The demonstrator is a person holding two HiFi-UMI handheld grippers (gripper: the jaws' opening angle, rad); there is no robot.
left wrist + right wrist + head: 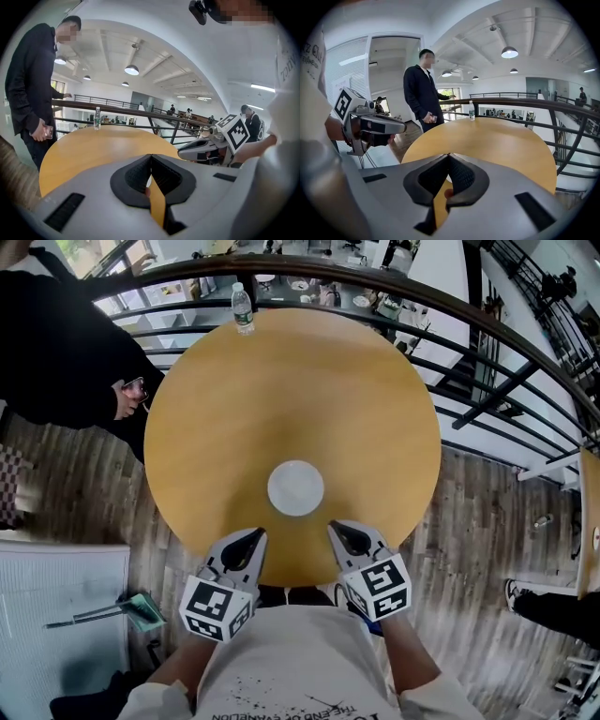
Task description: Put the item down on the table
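A flat white round item point(295, 487) lies on the round wooden table point(225, 399), near its front edge, with nothing touching it. My left gripper point(260, 534) hangs over the table's near rim, just left of and below the item, its jaws shut with nothing between them. Mirroring it on the right is my right gripper point(334, 526), also shut and empty. In the left gripper view the left gripper point(151, 155) has its dark pads together over the tabletop. The right gripper point(449, 155) looks the same in its own view.
A water bottle point(243, 309) stands at the table's far edge. A person in black point(56, 343) stands at the table's left, holding a phone. A dark railing point(487, 343) curves behind the table, with a drop beyond. A white surface with a teal tool point(141, 610) is at lower left.
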